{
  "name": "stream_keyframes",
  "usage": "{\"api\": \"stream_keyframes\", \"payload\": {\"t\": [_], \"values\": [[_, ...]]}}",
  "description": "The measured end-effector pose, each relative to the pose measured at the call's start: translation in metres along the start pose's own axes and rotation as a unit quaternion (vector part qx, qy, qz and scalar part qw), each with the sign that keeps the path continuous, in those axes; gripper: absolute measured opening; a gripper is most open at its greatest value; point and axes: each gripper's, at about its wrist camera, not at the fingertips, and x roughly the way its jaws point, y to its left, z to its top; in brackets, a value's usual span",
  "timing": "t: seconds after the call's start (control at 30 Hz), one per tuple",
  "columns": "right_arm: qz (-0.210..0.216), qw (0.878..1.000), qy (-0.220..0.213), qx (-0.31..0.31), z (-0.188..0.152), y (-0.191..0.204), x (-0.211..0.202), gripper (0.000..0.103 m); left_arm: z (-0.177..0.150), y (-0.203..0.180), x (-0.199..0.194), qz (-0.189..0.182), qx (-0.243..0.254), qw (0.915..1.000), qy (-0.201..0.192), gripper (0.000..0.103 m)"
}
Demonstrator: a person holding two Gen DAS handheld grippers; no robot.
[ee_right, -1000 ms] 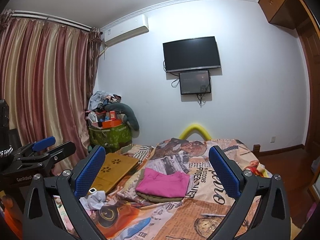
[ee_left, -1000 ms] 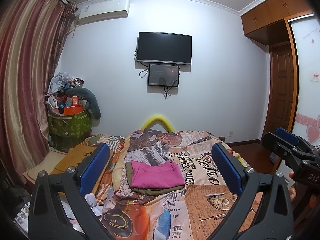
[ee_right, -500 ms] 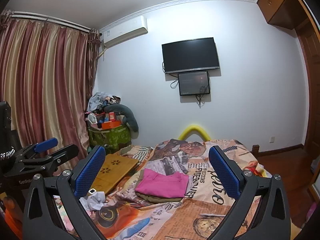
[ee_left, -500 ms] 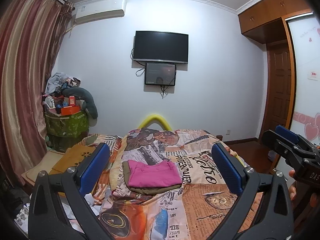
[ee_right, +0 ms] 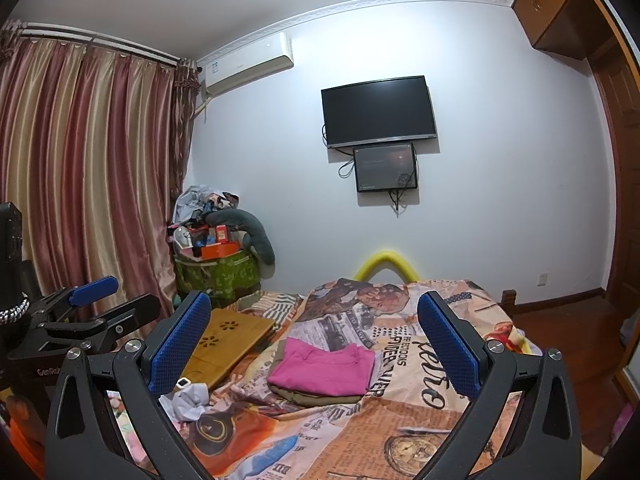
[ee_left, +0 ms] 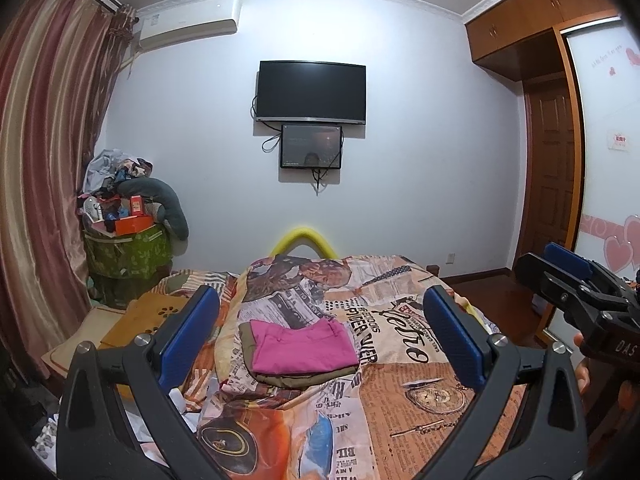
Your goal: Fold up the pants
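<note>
Two folded garments, pink pants (ee_left: 304,346) stacked on an olive one (ee_left: 296,378), lie mid-bed (ee_left: 420,408), apparently set aside as finished, while the left hand-held gripper (ee_left: 320,344) and right hand-held gripper (ee_right: 316,344) hover well above, level, jaws spread wide and empty.

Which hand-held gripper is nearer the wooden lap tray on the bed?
Left. The left hand-held gripper hangs open on the wooden lap tray's side of the bed. The right hand-held gripper, also open, is off the opposite edge, past the folded pink pants.
</note>
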Motion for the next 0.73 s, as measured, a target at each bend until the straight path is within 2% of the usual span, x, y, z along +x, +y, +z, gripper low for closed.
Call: {"api": "stream_keyframes", "payload": {"t": [0.73], "values": [[-0.004,1.0,0.011,0.007,-0.0006,-0.0005,0.0025,0.103,-0.0011,-0.0012,0.0061,-0.011,0.0,0.9999,0.011,0.103]]}}
